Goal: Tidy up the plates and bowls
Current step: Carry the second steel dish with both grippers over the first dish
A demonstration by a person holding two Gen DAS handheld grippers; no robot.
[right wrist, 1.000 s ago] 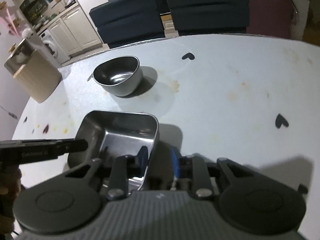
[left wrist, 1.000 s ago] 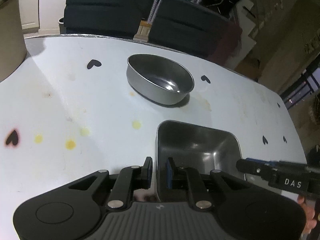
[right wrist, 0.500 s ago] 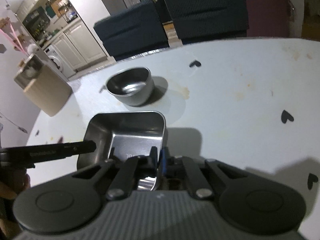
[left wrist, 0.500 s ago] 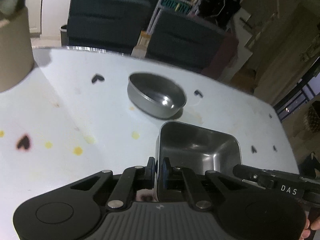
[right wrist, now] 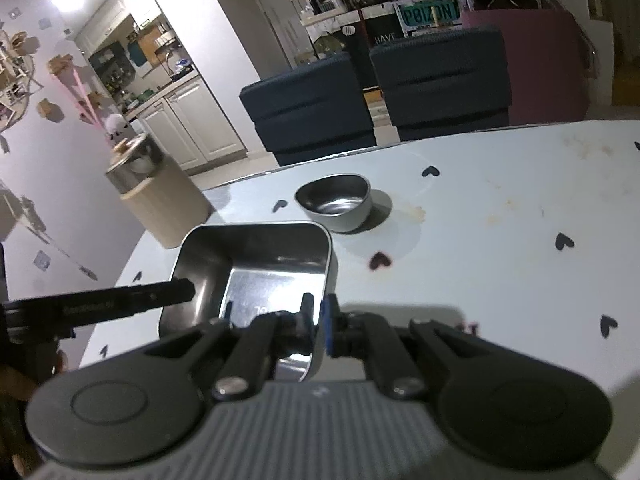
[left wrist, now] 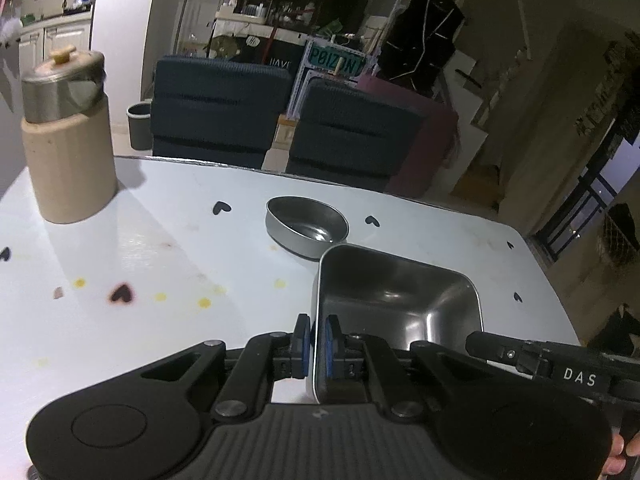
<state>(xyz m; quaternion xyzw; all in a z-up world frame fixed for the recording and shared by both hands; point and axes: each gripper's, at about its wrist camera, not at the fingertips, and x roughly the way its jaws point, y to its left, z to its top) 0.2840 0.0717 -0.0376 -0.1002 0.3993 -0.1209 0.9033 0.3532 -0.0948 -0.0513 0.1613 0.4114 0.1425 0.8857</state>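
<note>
A square steel dish (left wrist: 400, 300) is held above the white table by both grippers. My left gripper (left wrist: 316, 340) is shut on its left wall. My right gripper (right wrist: 318, 320) is shut on its right wall; the dish also shows in the right wrist view (right wrist: 256, 264). A round steel bowl (left wrist: 306, 226) sits on the table just beyond the dish, apart from it, and shows in the right wrist view too (right wrist: 336, 202). The right gripper's side bar (left wrist: 552, 364) reaches in at the right of the left wrist view.
A beige canister with a steel lid (left wrist: 68, 140) stands at the table's far left; it shows in the right wrist view (right wrist: 158, 196). Two dark chairs (left wrist: 288, 120) stand behind the far table edge. The white table (left wrist: 140, 280) has heart stickers and yellow stains.
Both grippers closed on the square dish's walls and lifted it off the table. The views rose and tilted up, so the canister and room came into sight.
</note>
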